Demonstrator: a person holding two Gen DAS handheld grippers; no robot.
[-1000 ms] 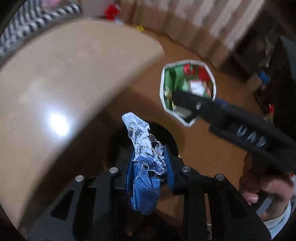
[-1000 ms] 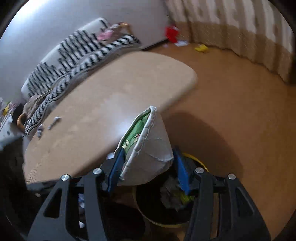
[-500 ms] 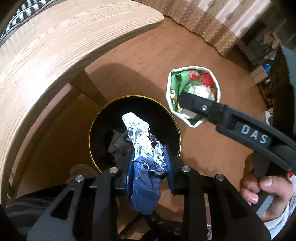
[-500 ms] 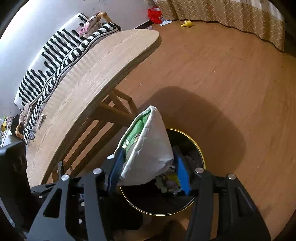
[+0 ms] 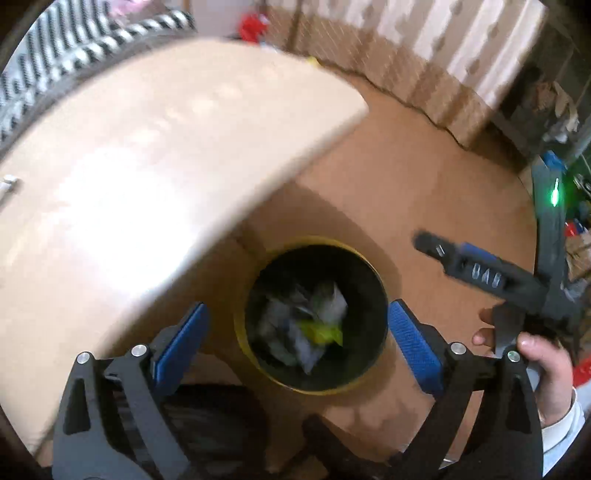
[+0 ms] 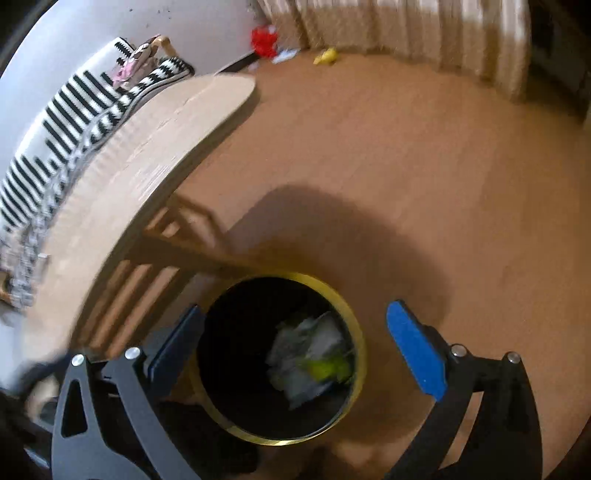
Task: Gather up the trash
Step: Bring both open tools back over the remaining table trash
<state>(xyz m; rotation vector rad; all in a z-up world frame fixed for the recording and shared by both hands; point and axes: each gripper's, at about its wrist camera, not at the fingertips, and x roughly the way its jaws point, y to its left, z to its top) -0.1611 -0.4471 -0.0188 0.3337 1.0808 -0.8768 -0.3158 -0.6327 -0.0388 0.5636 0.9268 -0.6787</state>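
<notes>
Hovering the left gripper [image 5: 295, 308] and the right gripper [image 6: 295, 308] side by side above a round bin [image 5: 310, 239] on the floor [image 5: 406, 184], just off the edge of a pale wooden table [image 5: 147, 166]. Opening the blue-padded jaws of both, spreading wide with nothing between them and nothing touching the pads. Looking straight down into the bin's dark interior at the trash [image 5: 310, 325]: crumpled whitish paper or wrapper, creased and soft-edged, with a bright yellow-green scrap folded among it, too blurred for naming further. Judging this round of collecting as delivered, with the load lying inside the bin and neither tool carrying anything. Leaving open how much remains: finding little on the tabletop beyond one small pale object [image 5: 9, 181] at its left edge, too small for calling rubbish or not, and spotting a red item [image 6: 264, 40] and a yellow item [image 6: 327, 55] lying on the floor by the curtain [image 6: 406, 29], possibly toys rather than litter. Noting a thin yellow rim ringing the bin's black cylindrical wall, smooth and hard-looking; a matte, faintly grained tabletop with a rounded corner over slatted wooden legs; a smooth, warm brown floor; black-and-white striped fabric [image 6: 74, 110] bunching behind the table; a person's hand [image 5: 546, 369] gripping the right tool's handle, white cuff showing at the wrist.
</notes>
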